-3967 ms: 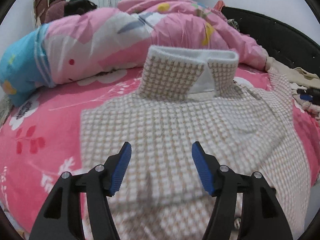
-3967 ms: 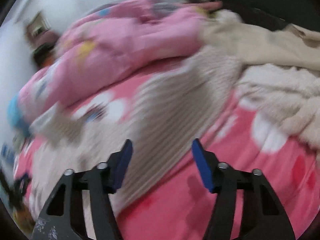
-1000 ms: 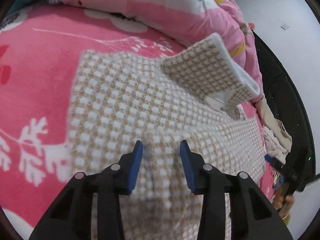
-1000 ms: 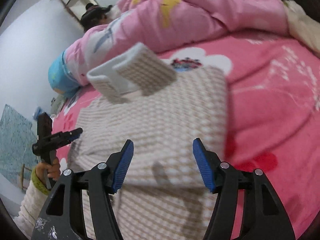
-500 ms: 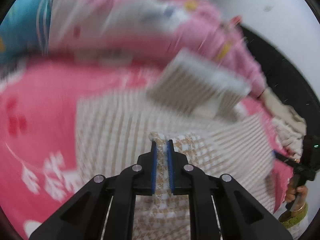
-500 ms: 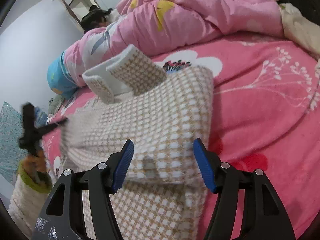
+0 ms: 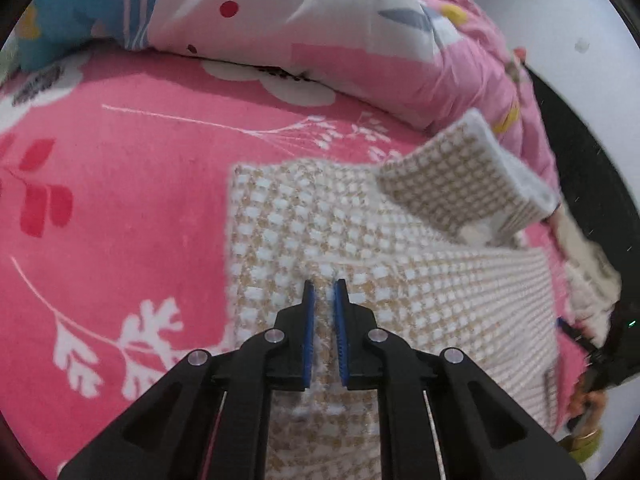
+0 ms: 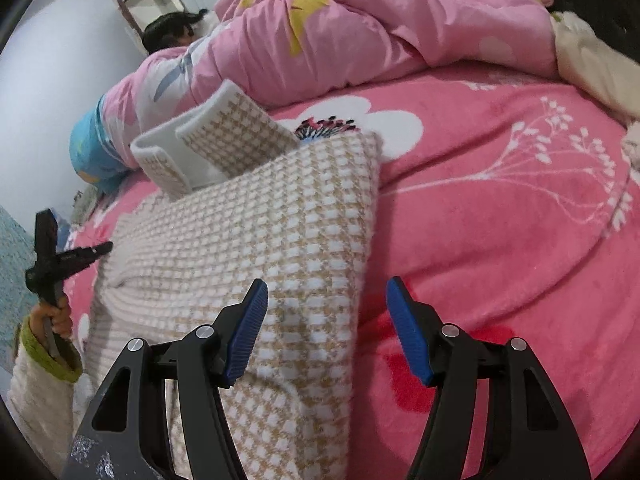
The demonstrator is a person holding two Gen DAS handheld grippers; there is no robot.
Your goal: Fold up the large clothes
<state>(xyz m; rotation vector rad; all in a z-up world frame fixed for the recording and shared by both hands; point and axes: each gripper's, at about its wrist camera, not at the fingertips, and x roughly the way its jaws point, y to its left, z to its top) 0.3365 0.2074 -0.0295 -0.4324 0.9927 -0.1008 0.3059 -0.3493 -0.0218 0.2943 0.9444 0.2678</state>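
A beige-and-white checked sweater [image 7: 280, 220] lies spread on the pink floral bed sheet [image 7: 100, 184], its collar [image 7: 460, 184] standing up at the far end. My left gripper [image 7: 323, 286] pinches a raised ridge of the sweater's knit between its blue pads, and its jaws are easing open slightly. In the right wrist view the sweater [image 8: 260, 220] bulges up toward its right edge. My right gripper [image 8: 327, 284] hovers open over that edge, left pad above the knit, right pad above the sheet. The left gripper [image 8: 68, 260] and the hand holding it show at the far left.
A bunched pink quilt [image 8: 360, 32] fills the back of the bed, with someone's dark hair [image 8: 168, 28] beyond it. Cream clothes [image 8: 592, 64] are piled at the right by the black headboard [image 7: 580, 140]. Bare sheet [image 8: 520, 220] lies right of the sweater.
My left gripper went from open above the sweater to clamped on a pinch of its knit, then swung left. The right gripper stayed open in place while the sweater's edge rose.
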